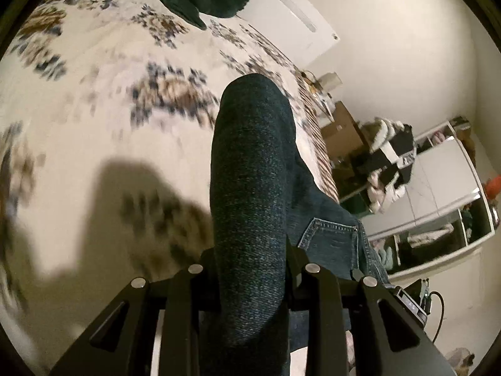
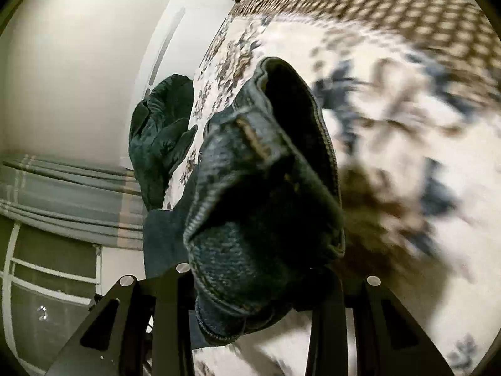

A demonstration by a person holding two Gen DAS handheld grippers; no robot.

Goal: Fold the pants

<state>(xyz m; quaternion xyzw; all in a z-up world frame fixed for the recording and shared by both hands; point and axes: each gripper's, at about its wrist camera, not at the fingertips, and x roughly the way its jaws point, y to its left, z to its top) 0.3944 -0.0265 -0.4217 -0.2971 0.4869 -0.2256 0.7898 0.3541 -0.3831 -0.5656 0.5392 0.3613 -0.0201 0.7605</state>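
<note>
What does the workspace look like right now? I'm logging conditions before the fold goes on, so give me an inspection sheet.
Surface: floral bedspread, blurred, shadows across it.
Job's things: blue jeans lifted off the bed, bunched; a back pocket shows.
Clutter: dark green quilted garment at the bed's far edge.
Grippers: left tool shut on a jeans fold; right tool shut on thick seamed denim.
Cables: a black cable beside the left tool.
Surroundings: white walls, wardrobe with open shelves, a clothes pile, a striped curtain.
</note>
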